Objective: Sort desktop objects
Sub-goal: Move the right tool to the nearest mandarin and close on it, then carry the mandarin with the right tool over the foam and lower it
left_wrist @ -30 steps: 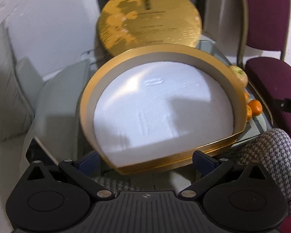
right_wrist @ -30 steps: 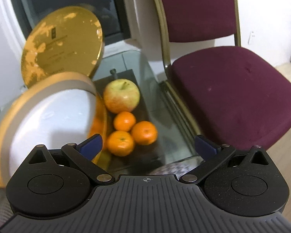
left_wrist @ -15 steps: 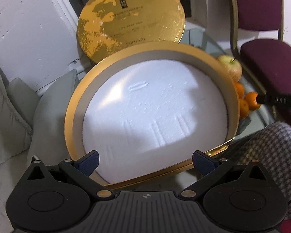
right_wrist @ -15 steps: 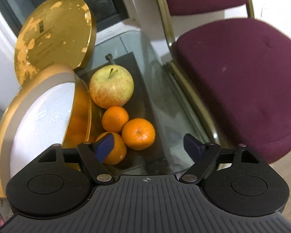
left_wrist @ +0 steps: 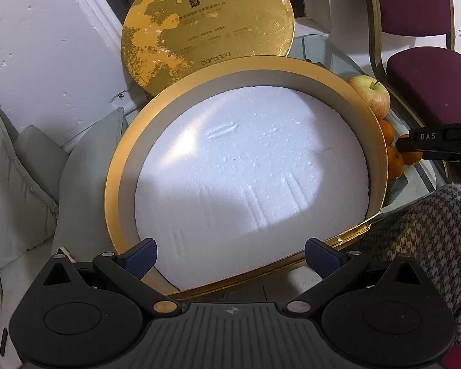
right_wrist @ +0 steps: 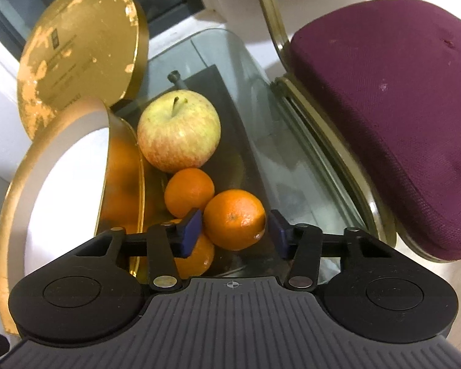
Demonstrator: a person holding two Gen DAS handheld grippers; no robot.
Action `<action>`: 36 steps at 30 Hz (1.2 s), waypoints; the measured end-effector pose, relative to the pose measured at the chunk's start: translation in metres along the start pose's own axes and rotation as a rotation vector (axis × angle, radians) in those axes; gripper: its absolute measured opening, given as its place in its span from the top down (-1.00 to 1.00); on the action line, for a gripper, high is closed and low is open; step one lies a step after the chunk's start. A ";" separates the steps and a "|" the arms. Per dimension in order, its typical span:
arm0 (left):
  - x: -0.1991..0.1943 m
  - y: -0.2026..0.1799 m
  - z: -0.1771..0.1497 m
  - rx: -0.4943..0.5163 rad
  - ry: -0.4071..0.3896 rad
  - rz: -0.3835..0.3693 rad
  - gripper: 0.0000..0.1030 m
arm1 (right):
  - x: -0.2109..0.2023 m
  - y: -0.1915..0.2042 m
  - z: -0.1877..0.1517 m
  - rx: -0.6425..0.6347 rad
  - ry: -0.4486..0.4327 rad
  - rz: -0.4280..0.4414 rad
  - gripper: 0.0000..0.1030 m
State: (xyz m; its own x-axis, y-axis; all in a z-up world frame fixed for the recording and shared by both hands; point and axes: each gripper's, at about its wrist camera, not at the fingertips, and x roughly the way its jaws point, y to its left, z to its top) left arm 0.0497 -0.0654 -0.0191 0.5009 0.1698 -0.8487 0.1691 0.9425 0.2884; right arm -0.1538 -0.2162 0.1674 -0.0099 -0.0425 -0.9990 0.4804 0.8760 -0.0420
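Glass bench [right_wrist: 279, 141]: apple [right_wrist: 179, 130] at the far end, three oranges nearer. Round gold box [left_wrist: 246, 172], white-lined, tilted just beside the fruit; gold lid [left_wrist: 207, 26] upright behind it. Maroon chair [right_wrist: 384, 117] alongside the bench. Right claw [right_wrist: 235, 230]: spread, a pad either side of the front orange [right_wrist: 234, 219]; contact uncertain. Left claw [left_wrist: 230, 253]: spread wide, empty, at the box's near rim.

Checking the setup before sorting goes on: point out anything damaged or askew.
The gold lid leaning upright behind the round box is worn, its gold coating flaked off in orange patches. The box itself looks tipped up rather than flat. The apple and oranges look sound.
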 end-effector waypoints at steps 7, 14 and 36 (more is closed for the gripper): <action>0.000 0.005 -0.004 -0.021 -0.005 -0.008 -0.99 | -0.001 0.000 0.003 -0.008 0.008 0.000 0.13; -0.003 0.021 -0.013 -0.077 -0.012 -0.014 -0.99 | -0.022 0.001 0.006 0.010 -0.039 -0.015 0.13; 0.008 0.156 -0.074 -0.503 -0.005 0.042 -0.99 | -0.043 0.211 -0.040 -0.474 0.074 0.185 0.12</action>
State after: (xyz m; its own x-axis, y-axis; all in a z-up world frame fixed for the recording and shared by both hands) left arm 0.0175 0.1038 -0.0139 0.5029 0.2100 -0.8384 -0.2804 0.9572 0.0716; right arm -0.0871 -0.0101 0.2009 -0.0327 0.1528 -0.9877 0.0293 0.9880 0.1518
